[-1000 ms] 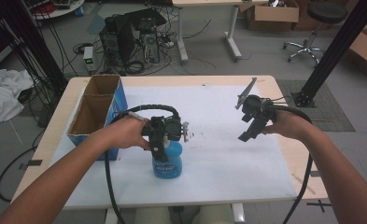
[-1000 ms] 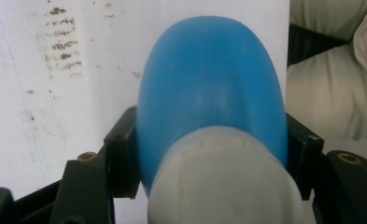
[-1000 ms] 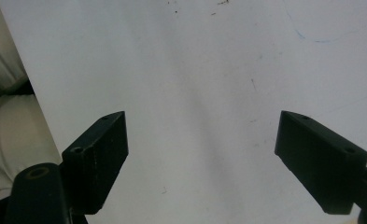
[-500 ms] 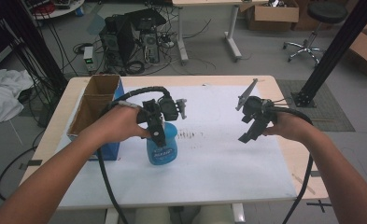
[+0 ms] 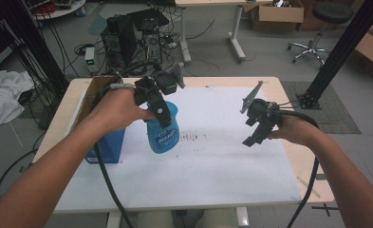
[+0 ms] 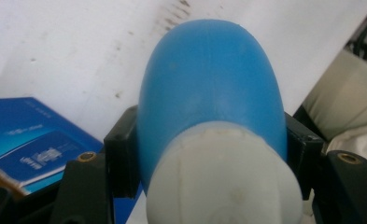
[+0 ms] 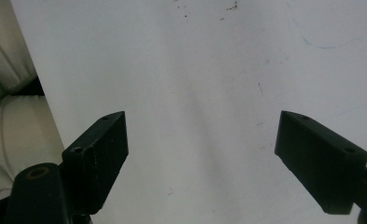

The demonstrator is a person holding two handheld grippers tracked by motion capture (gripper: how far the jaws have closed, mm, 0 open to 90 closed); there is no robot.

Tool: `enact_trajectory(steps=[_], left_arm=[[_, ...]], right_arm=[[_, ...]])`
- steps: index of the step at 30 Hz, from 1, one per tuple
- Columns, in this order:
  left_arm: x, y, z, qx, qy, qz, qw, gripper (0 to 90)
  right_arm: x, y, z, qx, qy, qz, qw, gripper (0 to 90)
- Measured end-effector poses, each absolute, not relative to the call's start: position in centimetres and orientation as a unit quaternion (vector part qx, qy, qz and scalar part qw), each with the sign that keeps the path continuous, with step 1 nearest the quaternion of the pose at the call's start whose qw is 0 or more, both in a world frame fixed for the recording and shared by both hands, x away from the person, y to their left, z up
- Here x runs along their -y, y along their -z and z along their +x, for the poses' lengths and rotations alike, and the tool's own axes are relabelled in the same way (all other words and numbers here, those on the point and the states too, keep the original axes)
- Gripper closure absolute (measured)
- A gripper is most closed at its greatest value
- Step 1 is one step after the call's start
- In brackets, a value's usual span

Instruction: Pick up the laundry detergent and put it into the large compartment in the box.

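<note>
Probably a lab: floor cables (image 5: 56, 52), computer tower (image 5: 120, 40).

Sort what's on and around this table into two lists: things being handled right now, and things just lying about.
In use:
left gripper, shut on the blue bottle
right gripper, open, holding nothing

Lying about:
blue box
white cloth
computer tower

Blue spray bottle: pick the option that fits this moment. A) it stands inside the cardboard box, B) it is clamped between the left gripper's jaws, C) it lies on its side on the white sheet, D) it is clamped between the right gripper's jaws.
B: the left gripper has its black jaws pressed on both sides of the blue spray bottle, while the right gripper is open over the white sheet.
</note>
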State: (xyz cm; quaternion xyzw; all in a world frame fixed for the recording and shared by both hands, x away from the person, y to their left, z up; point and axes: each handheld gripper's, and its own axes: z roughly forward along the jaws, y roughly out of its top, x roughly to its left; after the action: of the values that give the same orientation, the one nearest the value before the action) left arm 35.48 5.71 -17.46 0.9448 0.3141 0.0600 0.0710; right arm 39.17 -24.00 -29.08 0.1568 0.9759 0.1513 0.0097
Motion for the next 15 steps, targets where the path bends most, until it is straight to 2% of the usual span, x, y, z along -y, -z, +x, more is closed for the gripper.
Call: enact_trajectory(steps=[15], left_arm=[[-8.2, 13.0, 37.2, -0.442, -0.068, 0.89, 0.088, 38.0]], right_arm=[[23.5, 28.6, 39.2, -0.979, -0.147, 0.143, 0.009, 17.5]])
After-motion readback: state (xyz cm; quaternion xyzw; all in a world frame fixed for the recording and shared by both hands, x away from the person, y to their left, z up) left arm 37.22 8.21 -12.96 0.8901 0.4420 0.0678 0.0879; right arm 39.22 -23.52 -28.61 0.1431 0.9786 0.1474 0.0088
